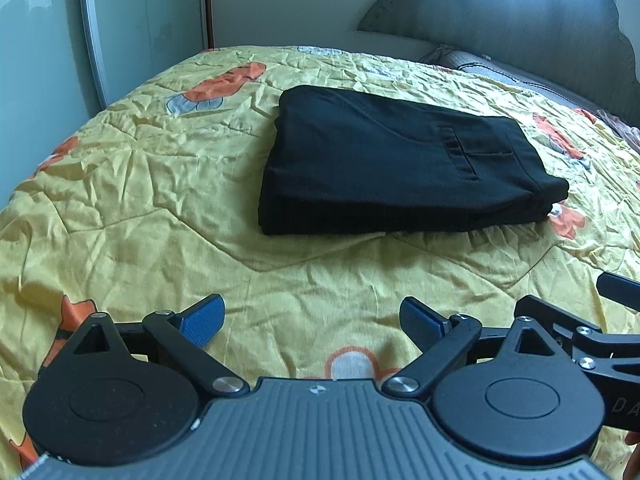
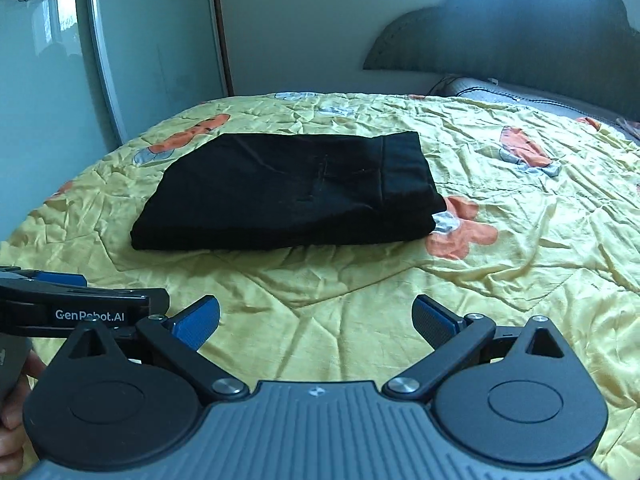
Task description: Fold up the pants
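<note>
The black pants (image 1: 392,164) lie folded into a compact rectangle on the yellow bedspread (image 1: 140,184), back pocket facing up. They also show in the right wrist view (image 2: 292,192). My left gripper (image 1: 312,320) is open and empty, held back from the pants over bare bedspread. My right gripper (image 2: 316,320) is open and empty too, likewise short of the pants. The right gripper's body shows at the right edge of the left wrist view (image 1: 592,332), and the left gripper's body at the left edge of the right wrist view (image 2: 76,308).
The bedspread (image 2: 500,280) is wrinkled, with orange flower prints. A dark padded headboard (image 1: 520,20) and a grey pillow (image 2: 520,94) are at the far right. A glass wardrobe door (image 2: 120,40) stands at the far left beyond the bed's edge.
</note>
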